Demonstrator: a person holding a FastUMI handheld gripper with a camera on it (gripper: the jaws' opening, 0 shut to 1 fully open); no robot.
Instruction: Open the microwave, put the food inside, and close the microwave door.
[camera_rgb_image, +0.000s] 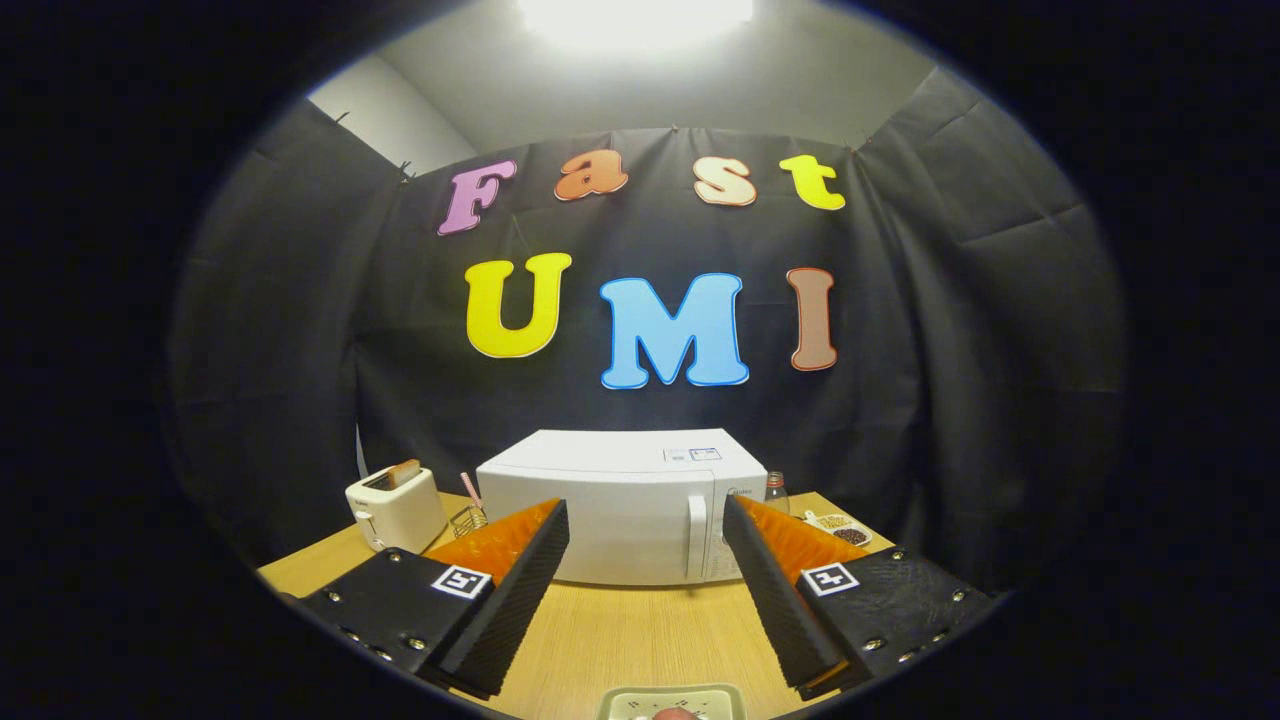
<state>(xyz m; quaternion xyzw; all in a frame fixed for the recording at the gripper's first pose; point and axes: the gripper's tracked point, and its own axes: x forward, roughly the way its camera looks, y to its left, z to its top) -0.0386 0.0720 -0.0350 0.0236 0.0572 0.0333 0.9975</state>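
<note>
Sits shut at the centre of the frame: microwave (600, 500), door flush, upright handle (696, 535) at the door's right side, just inside the right finger's tip. Rests on the table (620, 630) well beyond the fingers. At the bottom centre, near and between the finger roots, lies a pale plate (672, 700) with a bit of what looks like food (676, 714), cut off by the frame, outside the microwave. Gripper (645, 508) spread wide apart, clamping nothing. With the door shut and the plate out here, probably calls for the handle: approach level, keep the fingers open until one passes behind the bar, close only then, and pull along the door's swing instead of straight back. Mind the bottle (775, 492) and small dish (845, 530) at right of centre; toaster (395, 510) and glass (468, 518) at left stand clear.
</note>
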